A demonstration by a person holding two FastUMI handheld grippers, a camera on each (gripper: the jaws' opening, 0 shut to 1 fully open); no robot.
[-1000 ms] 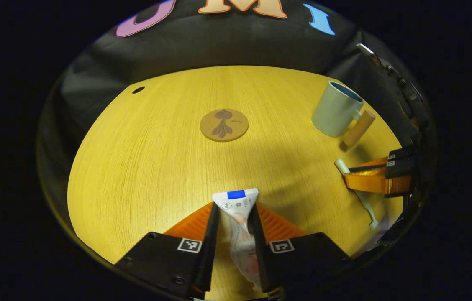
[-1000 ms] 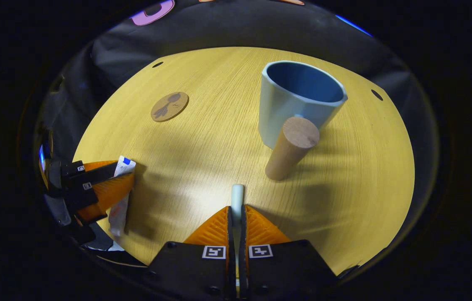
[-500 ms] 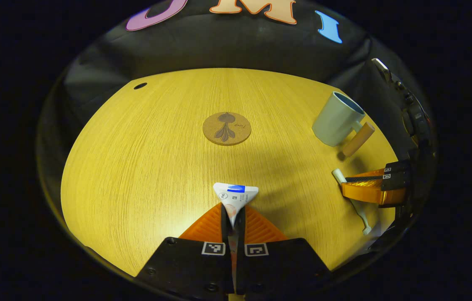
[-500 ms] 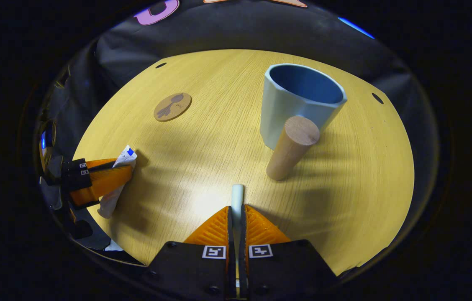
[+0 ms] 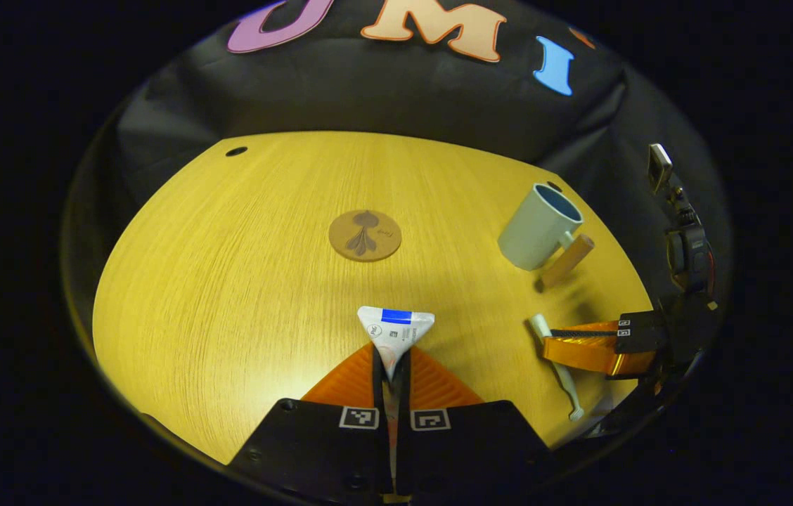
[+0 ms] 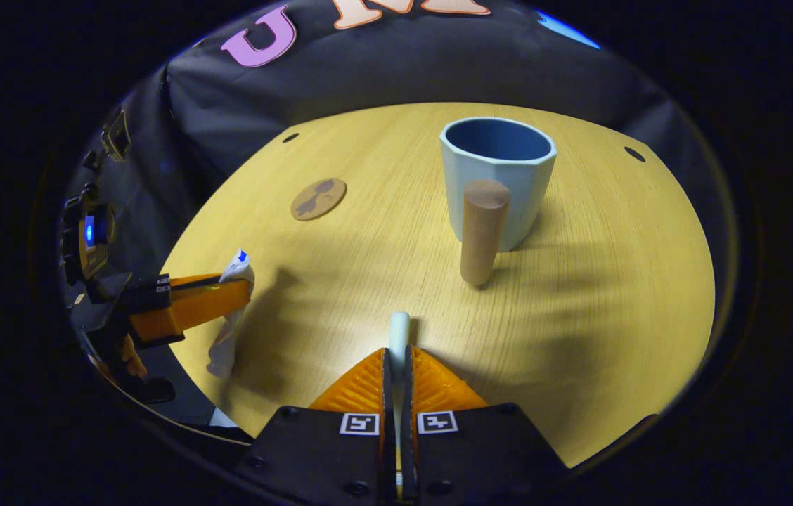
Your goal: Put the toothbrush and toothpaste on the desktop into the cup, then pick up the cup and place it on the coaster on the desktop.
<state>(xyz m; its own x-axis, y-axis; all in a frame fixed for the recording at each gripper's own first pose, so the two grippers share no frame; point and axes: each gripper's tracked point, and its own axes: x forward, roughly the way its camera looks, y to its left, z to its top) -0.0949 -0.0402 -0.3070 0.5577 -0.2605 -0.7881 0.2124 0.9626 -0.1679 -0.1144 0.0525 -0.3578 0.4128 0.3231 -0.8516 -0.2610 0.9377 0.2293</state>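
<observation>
Toothpaste tube, white crimped plastic with a blue stripe (image 5: 396, 330), is pinched in the left gripper (image 5: 391, 365), tail forward. Slim white toothbrush (image 6: 398, 330) is clamped in the right gripper (image 6: 397, 365), handle aimed at the pale-blue faceted cup (image 6: 497, 179) straight ahead; right is nearer. Cork coaster (image 5: 365, 235) sits well left of cup.

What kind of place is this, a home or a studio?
Probably a staged recording booth, not a home: black cloth wall behind a round yellow wooden table, and orange-fingered handheld grippers with printed square markers.
</observation>
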